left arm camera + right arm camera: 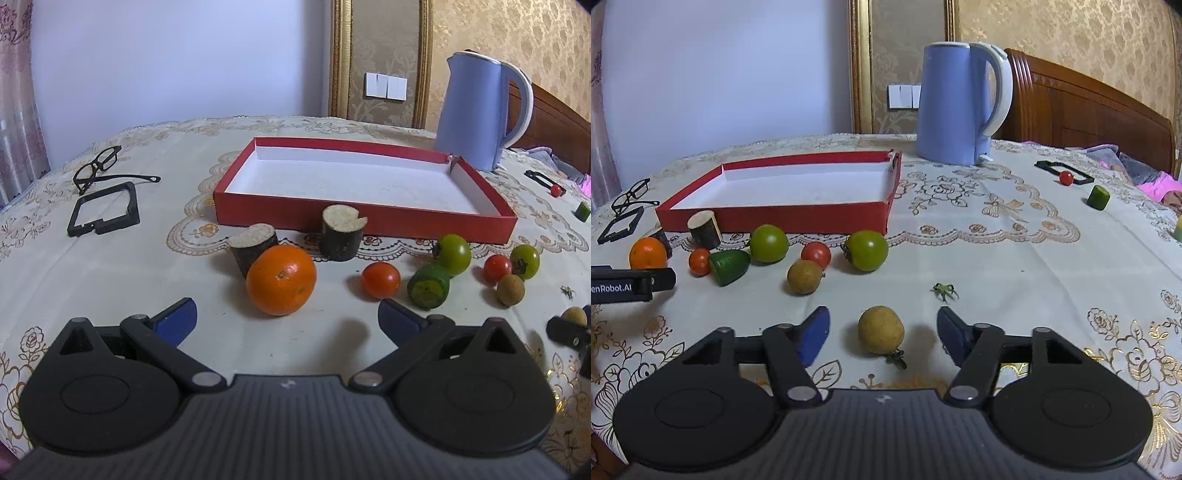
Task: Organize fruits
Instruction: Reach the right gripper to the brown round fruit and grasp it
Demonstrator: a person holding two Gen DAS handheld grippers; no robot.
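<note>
Red tray (364, 221) with white inside; orange mandarin (281, 280); lilac-blue kettle (955, 105); cream desk cloth (1015, 258) patterned with gold flowers; blue-padded tongs (882, 334).

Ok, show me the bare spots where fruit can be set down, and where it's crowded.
The red tray holds nothing on its white floor. In the right wrist view, bare cloth lies right of the tray, between the kettle and the green tomato. It is crowded along the tray's front wall: log pieces, orange, red tomatoes, longan.
</note>
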